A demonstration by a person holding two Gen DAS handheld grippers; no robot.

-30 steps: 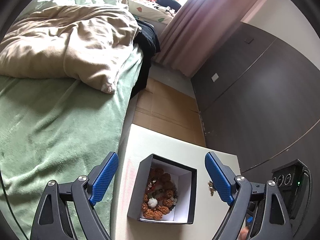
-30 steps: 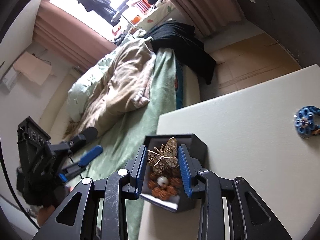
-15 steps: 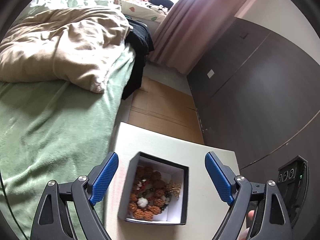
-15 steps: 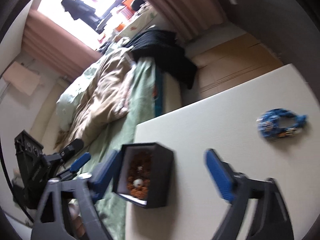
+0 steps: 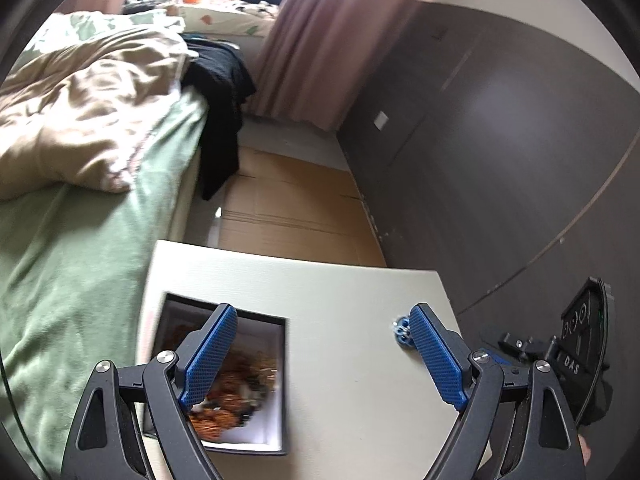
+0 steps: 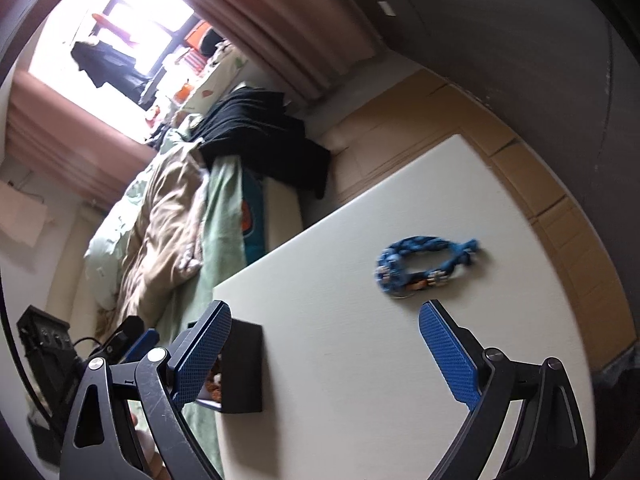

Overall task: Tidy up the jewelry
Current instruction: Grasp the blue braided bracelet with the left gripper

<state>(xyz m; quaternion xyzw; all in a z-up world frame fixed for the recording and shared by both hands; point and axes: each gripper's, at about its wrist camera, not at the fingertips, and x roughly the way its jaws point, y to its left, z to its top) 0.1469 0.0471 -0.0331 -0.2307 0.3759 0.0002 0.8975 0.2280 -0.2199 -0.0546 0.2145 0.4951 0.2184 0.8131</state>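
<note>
We note a smooth, matte cream table (image 6: 360, 360) standing beside a bed with a green fleece blanket (image 5: 72, 272) and a rumpled beige quilt (image 5: 80, 112). On the table's left part sits a small square black box (image 5: 280, 384) with a white lining, holding a knobbly orange-brown beaded piece (image 5: 224, 396); its details are blurred. A braided blue bracelet (image 6: 424, 266) lies flat on the bare tabletop, well apart from the box. The left gripper (image 5: 316, 356) hangs above the table with its textured blue pads (image 5: 434, 354) spread wide, nothing between them. The right gripper (image 6: 326, 356) likewise stands wide and empty, its pads (image 6: 450, 356) apart over bare tabletop, the bracelet just beyond them. Against the earlier frames, the right gripper's jaws have just been opening: a second ago they clamped a gold butterfly brooch over the box, and now nothing is held. Both views have shifted towards the bracelet, the box now sitting further left.
</note>
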